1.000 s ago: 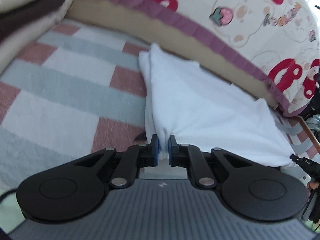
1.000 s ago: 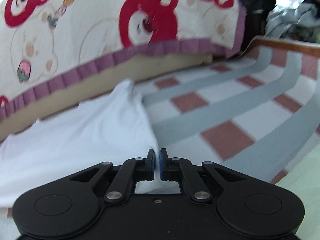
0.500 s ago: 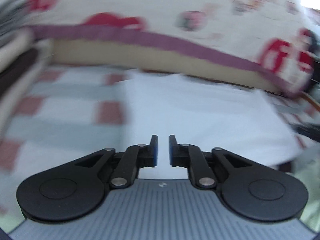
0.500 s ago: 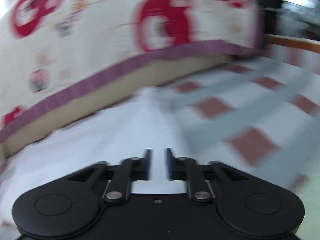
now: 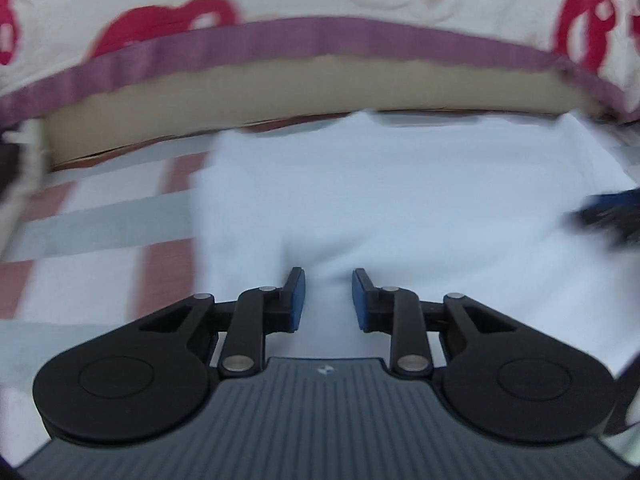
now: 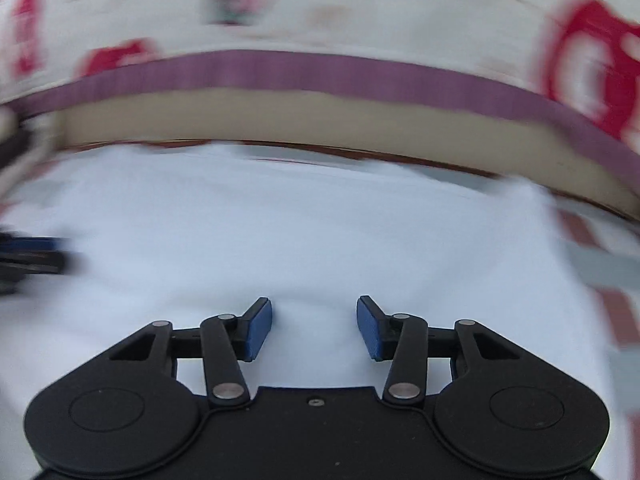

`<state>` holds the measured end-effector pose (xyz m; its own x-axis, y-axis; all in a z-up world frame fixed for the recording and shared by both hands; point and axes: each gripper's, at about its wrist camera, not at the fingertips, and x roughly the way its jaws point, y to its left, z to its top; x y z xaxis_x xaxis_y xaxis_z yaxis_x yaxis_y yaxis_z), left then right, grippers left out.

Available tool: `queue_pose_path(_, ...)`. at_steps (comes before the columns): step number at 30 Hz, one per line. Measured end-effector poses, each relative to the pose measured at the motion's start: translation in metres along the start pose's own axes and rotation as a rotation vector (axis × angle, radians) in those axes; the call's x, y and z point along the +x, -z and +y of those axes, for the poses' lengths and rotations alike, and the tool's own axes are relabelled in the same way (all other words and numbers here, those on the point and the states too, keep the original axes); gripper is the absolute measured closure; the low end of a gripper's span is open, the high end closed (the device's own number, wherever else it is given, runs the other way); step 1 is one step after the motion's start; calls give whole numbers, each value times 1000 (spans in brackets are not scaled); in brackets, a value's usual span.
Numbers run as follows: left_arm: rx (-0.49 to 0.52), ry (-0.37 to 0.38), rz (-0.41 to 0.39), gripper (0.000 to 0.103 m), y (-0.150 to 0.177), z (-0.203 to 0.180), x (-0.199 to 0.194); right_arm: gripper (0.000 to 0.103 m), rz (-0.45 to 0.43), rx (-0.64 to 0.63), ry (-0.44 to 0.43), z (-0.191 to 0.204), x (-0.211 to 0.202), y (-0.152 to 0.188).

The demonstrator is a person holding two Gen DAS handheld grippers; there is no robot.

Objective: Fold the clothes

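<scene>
A folded white garment [image 5: 400,208] lies flat on the checked bed cover [image 5: 92,236]; it also fills the right wrist view [image 6: 304,232]. My left gripper [image 5: 328,296] is open and empty over the garment's near edge, toward its left side. My right gripper [image 6: 314,326] is open and empty over the garment's near edge, toward its right side. Each gripper shows blurred at the edge of the other's view: the right one [image 5: 612,216] and the left one [image 6: 32,256]. Both views are motion-blurred.
A cream quilt with red bears and a purple ruffle [image 5: 320,36] lies along the far side of the garment, also in the right wrist view [image 6: 320,68]. Stacked folded fabric [image 5: 16,168] sits at the far left.
Both grippers were shut on the garment's near corners, then let go and opened wider. Both views have swung to face the quilt squarely, with the garment now lying flat.
</scene>
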<state>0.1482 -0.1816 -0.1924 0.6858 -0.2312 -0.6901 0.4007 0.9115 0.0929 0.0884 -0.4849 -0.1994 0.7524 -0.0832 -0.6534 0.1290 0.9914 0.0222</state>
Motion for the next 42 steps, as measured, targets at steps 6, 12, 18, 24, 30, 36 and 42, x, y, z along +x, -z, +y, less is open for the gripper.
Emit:
queue_pose_path(6, -64, -112, 35, 61, 5, 33, -4, 82, -9, 165, 172, -81, -23, 19)
queue_pose_path(12, 81, -85, -173, 67, 6, -11, -60, 43, 16, 168, 431, -89, -42, 21)
queue_pose_path(18, 160, 141, -74, 63, 8, -64, -62, 47, -16, 180, 205, -64, -54, 25)
queue_pose_path(24, -22, 84, 61, 60, 24, -32, -52, 40, 14, 214, 356, -102, -48, 42)
queue_pose_path(30, -9, 49, 64, 61, 20, -31, -55, 73, -58, 210, 309, -111, -61, 20)
queue_pose_path(36, -39, 56, 56, 61, 15, -33, -52, 73, -27, 183, 166, -120, -16, -16)
queue_pose_path(42, -96, 54, 57, 60, 23, -16, -56, 103, -44, 179, 184, -135, -5, -18)
